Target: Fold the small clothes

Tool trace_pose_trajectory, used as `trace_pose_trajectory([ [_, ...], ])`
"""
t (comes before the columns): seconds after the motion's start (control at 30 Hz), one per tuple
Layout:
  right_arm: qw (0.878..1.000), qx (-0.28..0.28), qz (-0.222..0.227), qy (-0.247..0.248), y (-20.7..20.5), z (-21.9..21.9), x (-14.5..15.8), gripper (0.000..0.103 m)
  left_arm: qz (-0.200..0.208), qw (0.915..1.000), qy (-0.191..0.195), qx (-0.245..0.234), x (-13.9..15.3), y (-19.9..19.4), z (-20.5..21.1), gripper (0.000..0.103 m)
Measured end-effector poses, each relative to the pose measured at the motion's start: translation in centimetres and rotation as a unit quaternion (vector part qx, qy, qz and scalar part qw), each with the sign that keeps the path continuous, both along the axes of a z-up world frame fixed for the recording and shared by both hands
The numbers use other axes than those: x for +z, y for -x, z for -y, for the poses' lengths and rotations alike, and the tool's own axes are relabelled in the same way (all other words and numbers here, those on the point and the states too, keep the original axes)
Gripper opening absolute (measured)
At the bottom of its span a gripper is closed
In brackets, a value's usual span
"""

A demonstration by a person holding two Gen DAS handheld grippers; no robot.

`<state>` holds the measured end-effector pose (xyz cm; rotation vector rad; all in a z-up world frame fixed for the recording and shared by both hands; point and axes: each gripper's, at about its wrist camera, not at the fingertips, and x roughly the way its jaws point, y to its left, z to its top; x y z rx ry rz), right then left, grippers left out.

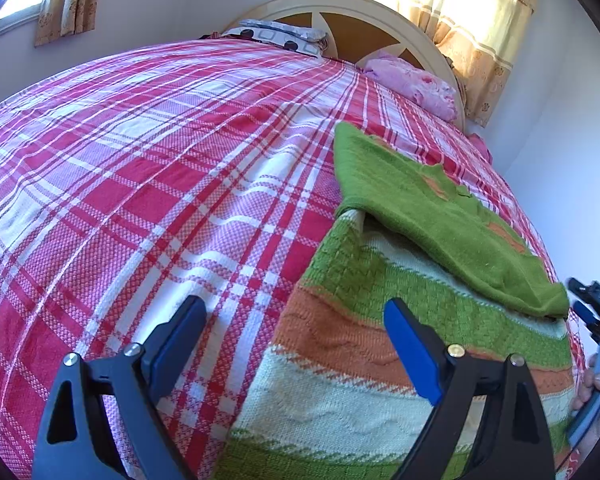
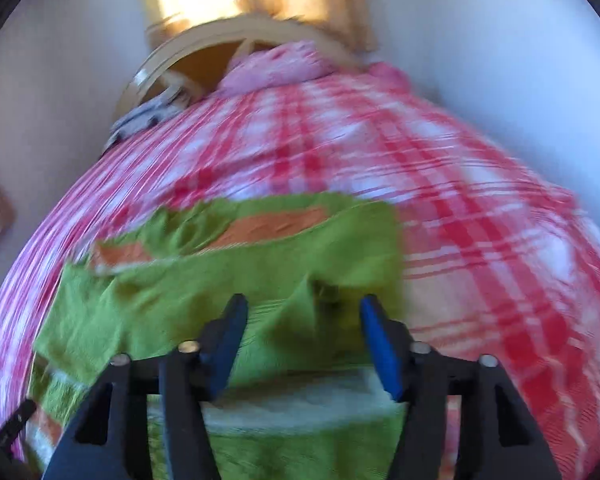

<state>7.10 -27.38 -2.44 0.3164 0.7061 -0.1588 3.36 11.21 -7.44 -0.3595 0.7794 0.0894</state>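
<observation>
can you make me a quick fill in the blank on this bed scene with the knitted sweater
1. The knitted sweater lies on a red and white ____ bedspread.
2. The sweater's folded-over sleeve is plain ____.
3. The left gripper has its jaws ____, gripping nothing.
4. A pink pillow rests by the ____.

Missing words: plaid; green; open; headboard

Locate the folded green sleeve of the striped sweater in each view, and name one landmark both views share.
Left wrist view: the green sleeve lies right of centre, folded across the sweater, beyond the open jaws.
Right wrist view: the green sleeve spans the centre, blurred, just ahead of the open jaws.
Shared landmark: the pink pillow against the headboard.
</observation>
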Motion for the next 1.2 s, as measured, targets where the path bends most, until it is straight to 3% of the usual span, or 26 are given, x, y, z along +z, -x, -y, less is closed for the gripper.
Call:
trace_pose_trajectory([
  [0.07, 0.999, -0.028, 0.022, -0.034, 1.3, 1.8, 0.9, 0.060, -0.005, 1.0000, -0.008, -0.001, 0.0, -0.2, 0.2, 0.094],
  [0.13, 0.998, -0.022, 0.031, -0.041, 1.5, 2.2, 1.7, 0.060, -0.016, 0.9995, -0.025, -0.001, 0.0, -0.6, 0.5, 0.094],
  [0.17, 0.999, -0.014, 0.029, -0.036, 1.3, 1.9, 2.0, 0.055, -0.027, 0.9987, -0.043, -0.001, 0.0, -1.0, 0.9, 0.094],
  [0.23, 1.000, 0.007, 0.018, -0.024, 0.6, 1.0, 2.4, 0.036, -0.041, 0.9968, -0.069, 0.001, 0.2, -2.0, 1.5, 0.094],
  [0.4, 0.998, 0.054, 0.002, -0.018, -0.8, -1.2, 1.8, 0.036, -0.082, 0.9927, -0.084, 0.028, 0.1, -6.1, 0.9, 0.098],
  [0.43, 0.998, 0.067, 0.000, -0.006, -1.0, -1.9, 1.4, 0.036, -0.086, 0.9926, -0.077, 0.038, 0.0, -6.9, 0.3, 0.098],
  [0.53, 0.991, 0.133, -0.026, 0.011, -1.4, -4.0, 0.0, 0.036, -0.090, 0.9927, -0.004, 0.079, -0.8, -7.6, -2.9, 0.102],
  [0.6, 0.985, 0.162, -0.045, 0.025, -1.2, -4.9, -1.2, 0.036, -0.091, 0.9921, 0.032, 0.081, -1.4, -7.8, -4.0, 0.103],
  [0.7, 0.985, 0.150, -0.081, 0.026, -0.4, -4.0, -3.2, 0.036, -0.089, 0.9925, 0.025, 0.080, -1.0, -7.9, -3.5, 0.103],
  [0.77, 0.986, 0.150, -0.075, 0.001, 0.6, -3.0, -3.2, 0.036, -0.086, 0.9916, 0.055, 0.078, -0.5, -7.4, -4.1, 0.103],
  [0.8, 0.986, 0.144, -0.085, 0.004, 1.3, -2.6, -3.2, 0.036, -0.082, 0.9908, 0.064, 0.087, -0.1, -7.2, -4.5, 0.097],
  [0.9, 0.988, 0.123, -0.091, 0.029, 2.9, -1.6, -2.8, 0.036, -0.063, 0.9879, 0.067, 0.125, 1.6, -5.3, -5.7, 0.097],
  [1.0, 0.993, 0.104, -0.052, 0.032, 3.8, -0.6, -1.2, 0.036, -0.046, 0.9918, 0.054, 0.106, 2.9, -5.0, -5.2, 0.097],
  [1.1, 0.995, 0.096, -0.020, 0.019, 2.6, -0.8, 0.3, 0.036, -0.028, 0.9974, -0.007, 0.065, 4.4, -6.2, -2.4, 0.097],
  [1.17, 0.993, 0.115, -0.013, 0.007, 1.0, -1.7, 0.5, 0.029, -0.022, 0.9984, -0.046, 0.026, 4.6, -7.9, 0.0, 0.097],
  [1.2, 0.992, 0.128, -0.017, 0.005, 0.2, -2.4, 0.2, 0.019, -0.021, 0.9975, -0.065, 0.017, 4.4, -8.7, 0.8, 0.097],
])
